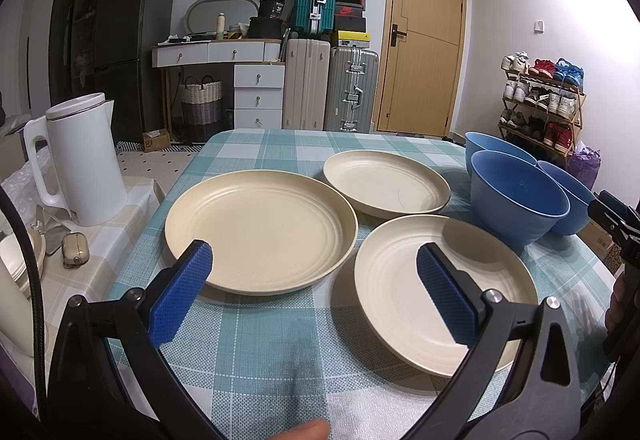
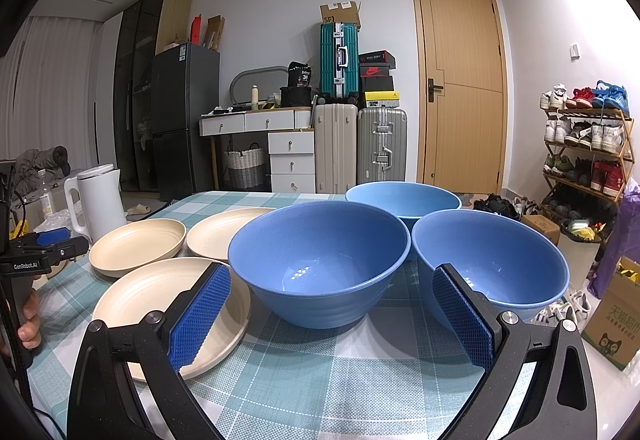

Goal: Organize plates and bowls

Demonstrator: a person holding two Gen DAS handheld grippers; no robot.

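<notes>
Left to right on the checked tablecloth [image 1: 260, 352]:

- White kettle [image 1: 86, 160] sits off the cloth's left edge on a side surface, with a small beige case [image 1: 74, 249] lying in front of it.
- Left gripper [image 1: 314, 282]: jaws spread wide, holding nothing, above the near edge of the cloth. Its left blue pad [image 1: 182, 292] overlaps the near rim of the large left plate [image 1: 260, 230] in view; contact can't be judged. The right pad sits over the near plate [image 1: 404, 300].
- Three cream plates, all flat and upright: large left plate, far plate [image 1: 386, 182] behind it to the right, near plate front-right. In the left wrist view the rims are close, but none are stacked.
- Three blue bowls right of the plates, upright, clustered: front bowl [image 2: 320, 260], back bowl [image 2: 402, 198], right bowl [image 2: 490, 260]. Front and right bowl rims look as if they touch; the back one sits just behind the gap. Not nested.
- Right gripper [image 2: 332, 318]: jaws wide apart, empty, in front of the bowls. The front bowl falls between its pads in view; no contact visible. Its left pad overlaps the near plate's right edge.
- A person's fingers [image 2: 30, 320] are visible at the far left of the right wrist view, gripping the left tool's handle.
</notes>
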